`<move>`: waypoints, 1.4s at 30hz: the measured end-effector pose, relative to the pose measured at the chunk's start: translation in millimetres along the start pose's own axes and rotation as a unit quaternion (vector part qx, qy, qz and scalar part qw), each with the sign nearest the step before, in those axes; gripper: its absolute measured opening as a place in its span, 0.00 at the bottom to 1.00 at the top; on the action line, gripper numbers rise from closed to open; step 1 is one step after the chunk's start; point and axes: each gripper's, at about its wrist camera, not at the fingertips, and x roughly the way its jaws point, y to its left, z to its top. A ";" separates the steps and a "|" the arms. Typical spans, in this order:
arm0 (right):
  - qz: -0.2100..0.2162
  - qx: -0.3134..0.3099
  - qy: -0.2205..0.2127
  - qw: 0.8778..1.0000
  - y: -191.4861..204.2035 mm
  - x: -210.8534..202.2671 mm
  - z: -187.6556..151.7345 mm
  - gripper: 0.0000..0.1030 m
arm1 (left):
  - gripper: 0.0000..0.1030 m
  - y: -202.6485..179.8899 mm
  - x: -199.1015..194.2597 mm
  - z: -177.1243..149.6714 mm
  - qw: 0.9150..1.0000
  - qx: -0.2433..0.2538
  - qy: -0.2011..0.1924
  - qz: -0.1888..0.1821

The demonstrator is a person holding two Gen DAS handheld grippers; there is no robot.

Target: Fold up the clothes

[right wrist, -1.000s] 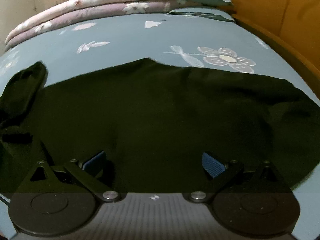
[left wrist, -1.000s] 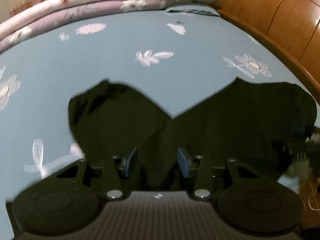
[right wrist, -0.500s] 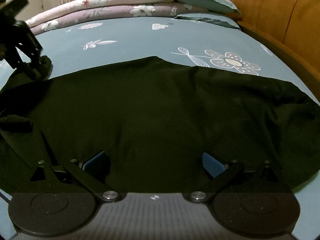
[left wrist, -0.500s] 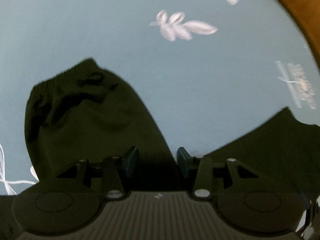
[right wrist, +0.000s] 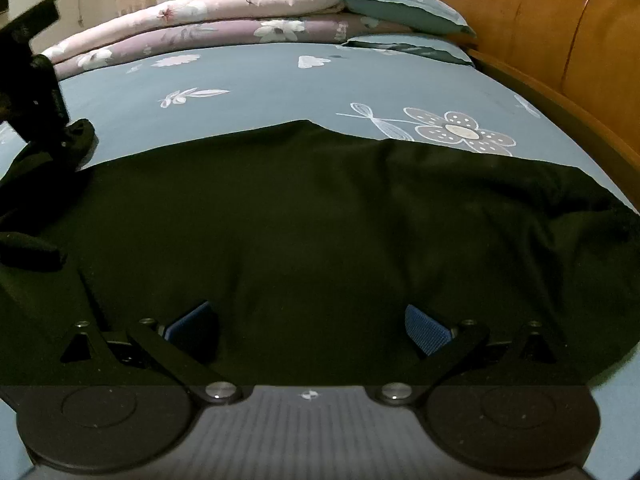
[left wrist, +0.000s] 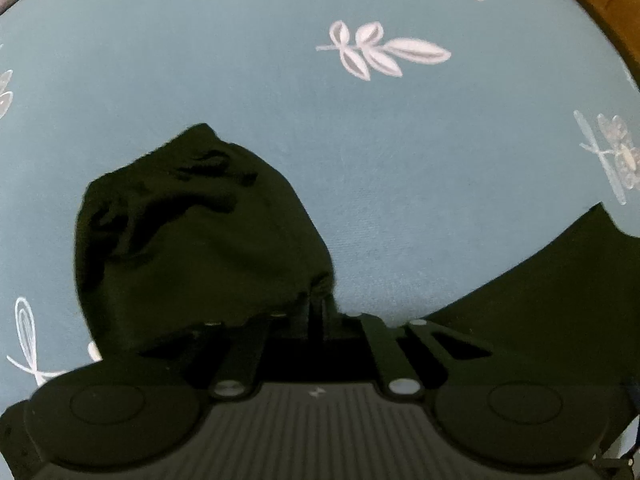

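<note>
Left gripper (left wrist: 318,312) closed, jaws just brought together on the edge of the black garment's sleeve (left wrist: 192,240), dark cloth bunched between the tips. Right gripper (right wrist: 308,328) wide open, blue pads (right wrist: 426,330) spread apart, hovering over the garment's body with nothing clamped.

Largest first: bed (right wrist: 280,80) under a blue-grey sheet printed with white flowers and leaf sprigs, filling both views. Wooden headboard (right wrist: 560,40) along the right side, curved, orange-brown. Black garment (right wrist: 320,220) spread flat across the near part of the bed, covering most of the right wrist view; far edge lying just short of a large printed flower (right wrist: 456,130). Folded quilts (right wrist: 240,16), pink over mauve, stacked at the far end of the bed, with two blue-grey pillows (right wrist: 400,8) next to them by the headboard.

Sleeve angled away from the garment's body, separated from it by a wedge of bare sheet in the left wrist view, cuff end wrinkled and pointing up and left. Left gripper also seen at the left edge of the right wrist view (right wrist: 40,112), down on that sleeve. Leaf sprig (left wrist: 380,54) on the sheet, well beyond the sleeve.
</note>
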 end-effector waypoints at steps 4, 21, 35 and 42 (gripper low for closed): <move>0.003 -0.001 0.014 1.000 -2.0 -0.9 4.4 1.00 | 0.02 7.5 -33.5 -25.0 0.999 0.013 -0.035 -0.016; 0.020 -0.057 0.016 0.998 13.4 1.8 28.7 1.00 | 0.02 32.2 -108.4 -154.2 0.999 0.016 -0.022 -0.022; 0.040 -0.113 0.029 0.992 39.4 9.2 36.3 1.00 | 0.17 66.7 -97.6 -198.4 0.998 -0.041 0.015 -0.042; 0.045 -0.115 0.028 0.992 43.0 8.6 39.7 1.00 | 0.42 97.2 -125.0 -192.3 0.990 -0.106 -0.049 -0.076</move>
